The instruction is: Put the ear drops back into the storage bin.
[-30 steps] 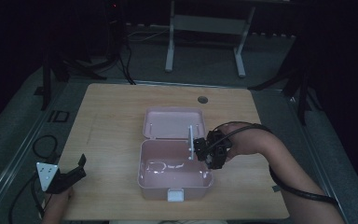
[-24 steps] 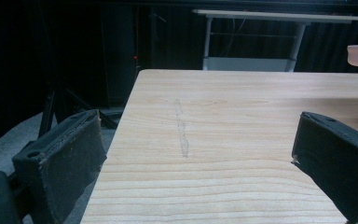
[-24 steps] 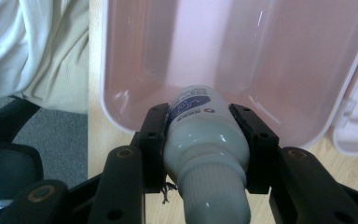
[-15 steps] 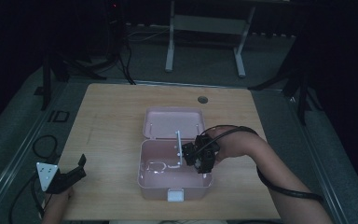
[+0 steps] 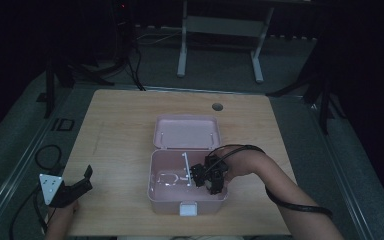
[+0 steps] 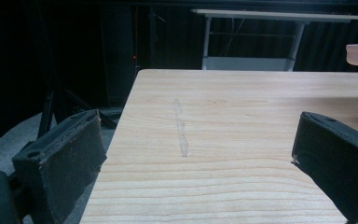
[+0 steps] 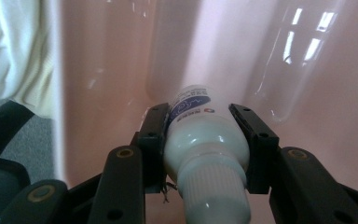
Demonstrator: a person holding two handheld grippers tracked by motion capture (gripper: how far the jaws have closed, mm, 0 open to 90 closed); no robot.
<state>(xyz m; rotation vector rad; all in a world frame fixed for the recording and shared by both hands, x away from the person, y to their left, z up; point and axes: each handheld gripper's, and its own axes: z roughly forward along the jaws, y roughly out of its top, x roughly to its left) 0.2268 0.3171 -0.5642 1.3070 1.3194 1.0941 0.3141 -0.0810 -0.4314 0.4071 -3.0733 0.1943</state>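
Inside the pink box (image 5: 155, 175), right gripper (image 7: 200, 123) clamps a white bottle (image 7: 205, 140) (walls close around); left gripper (image 6: 196, 154) gapes empty.

One light wooden surface (image 5: 125, 135) carries one pink plastic box (image 5: 165, 197) with one hinged lid (image 5: 187, 132) open toward the far edge. One white plastic bottle (image 7: 205, 140) with a ribbed cap sits in it. Two black claws: one (image 5: 196, 176) in the box, one (image 5: 82, 181) near the left front corner. One round hole (image 5: 217, 106), seemingly, by the far edge.
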